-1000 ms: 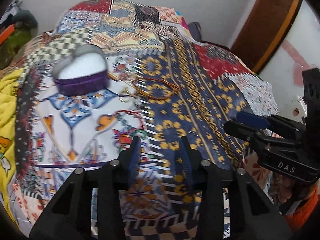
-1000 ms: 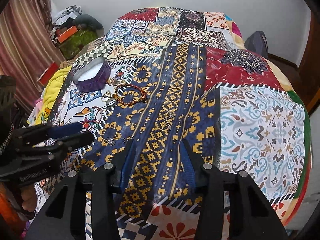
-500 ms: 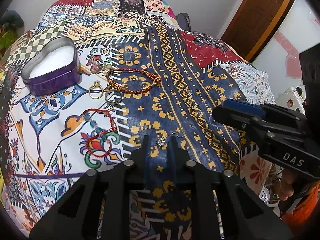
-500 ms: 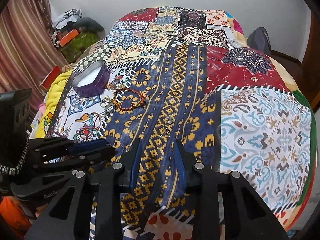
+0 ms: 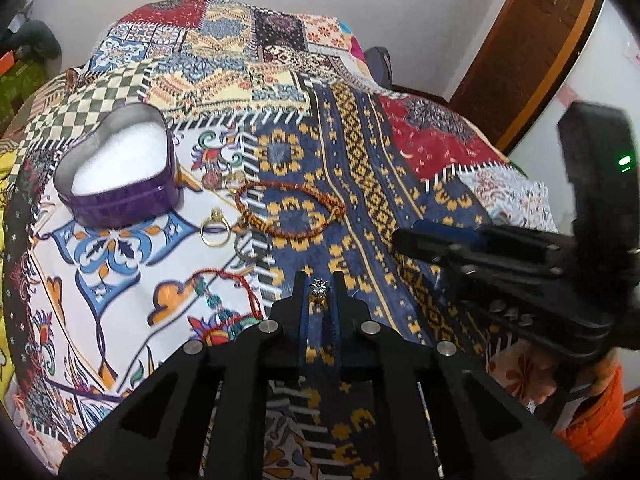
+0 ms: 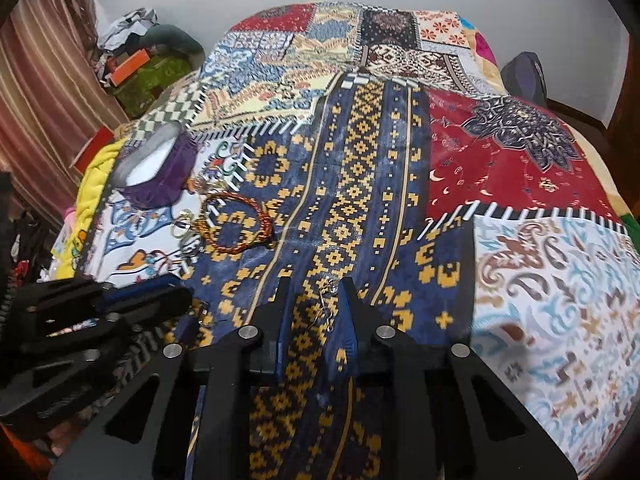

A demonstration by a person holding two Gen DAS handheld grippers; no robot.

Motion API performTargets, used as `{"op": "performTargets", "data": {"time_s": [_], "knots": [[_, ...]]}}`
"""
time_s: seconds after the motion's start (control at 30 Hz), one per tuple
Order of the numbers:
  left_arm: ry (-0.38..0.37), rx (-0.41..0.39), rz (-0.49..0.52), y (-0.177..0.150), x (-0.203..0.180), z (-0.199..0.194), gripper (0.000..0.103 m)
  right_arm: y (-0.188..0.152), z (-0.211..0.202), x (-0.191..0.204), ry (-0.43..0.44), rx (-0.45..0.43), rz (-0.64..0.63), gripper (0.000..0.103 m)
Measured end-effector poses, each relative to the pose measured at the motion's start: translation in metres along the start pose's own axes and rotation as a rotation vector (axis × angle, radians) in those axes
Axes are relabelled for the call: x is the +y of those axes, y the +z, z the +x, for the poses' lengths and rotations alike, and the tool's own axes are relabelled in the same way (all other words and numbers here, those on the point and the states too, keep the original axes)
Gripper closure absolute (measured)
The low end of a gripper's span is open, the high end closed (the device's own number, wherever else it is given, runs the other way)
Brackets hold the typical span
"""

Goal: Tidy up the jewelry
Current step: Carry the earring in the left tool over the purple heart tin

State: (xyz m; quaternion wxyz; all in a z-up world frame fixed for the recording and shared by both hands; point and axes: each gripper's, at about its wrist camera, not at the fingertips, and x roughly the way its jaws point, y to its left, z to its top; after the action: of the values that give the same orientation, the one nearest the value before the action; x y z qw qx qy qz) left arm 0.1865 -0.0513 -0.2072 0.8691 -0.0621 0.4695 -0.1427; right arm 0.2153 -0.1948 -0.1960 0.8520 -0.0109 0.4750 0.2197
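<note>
Through the left wrist camera, we are pinching a small silver earring (image 5: 319, 287) between the tips of the left gripper (image 5: 319, 280), whose jaws are standing almost together around it. Far to the left, the heart-shaped purple tin (image 5: 120, 172) is sitting open on the patchwork bedspread (image 5: 360, 168). Near the tin, a gold ring (image 5: 215, 229) and a braided red bracelet (image 5: 288, 210) are lying side by side, and a red cord bracelet (image 5: 228, 304) is lying nearer, just left of our fingers.

Through the right wrist camera, we are holding the right gripper (image 6: 312, 294) with its jaws apart over the blue and yellow stripe, and a second silver earring (image 6: 329, 304) is lying between them, close to the right finger.
</note>
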Motion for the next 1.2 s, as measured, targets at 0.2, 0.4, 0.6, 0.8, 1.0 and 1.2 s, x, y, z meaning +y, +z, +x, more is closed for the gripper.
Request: {"op": "performTargets", "data": {"time_s": [0.2, 0.4, 0.6, 0.8, 1.0, 1.2], "knots": [[0.004, -0.018, 0.004, 0.000, -0.001, -0.002, 0.094, 0.000, 0.011, 0.002, -0.069, 0.014, -0.021, 0.093], [0.004, -0.024, -0.003, -0.002, -0.001, -0.004, 0.094, 0.000, 0.012, 0.002, -0.078, 0.010, -0.023, 0.094], [0.022, -0.076, -0.004, 0.000, 0.001, -0.028, 0.094, 0.002, -0.001, 0.003, -0.069, -0.010, 0.006, 0.094], [0.059, -0.155, -0.017, 0.007, 0.008, -0.059, 0.094, 0.009, -0.035, 0.013, -0.071, -0.092, -0.005, 0.094], [0.101, -0.259, -0.030, 0.017, 0.018, -0.096, 0.094, 0.022, -0.066, 0.033, -0.067, -0.191, -0.032, 0.094], [0.131, -0.333, -0.046, 0.027, 0.031, -0.120, 0.094, 0.039, -0.085, 0.059, -0.042, -0.272, -0.070, 0.094]]}}
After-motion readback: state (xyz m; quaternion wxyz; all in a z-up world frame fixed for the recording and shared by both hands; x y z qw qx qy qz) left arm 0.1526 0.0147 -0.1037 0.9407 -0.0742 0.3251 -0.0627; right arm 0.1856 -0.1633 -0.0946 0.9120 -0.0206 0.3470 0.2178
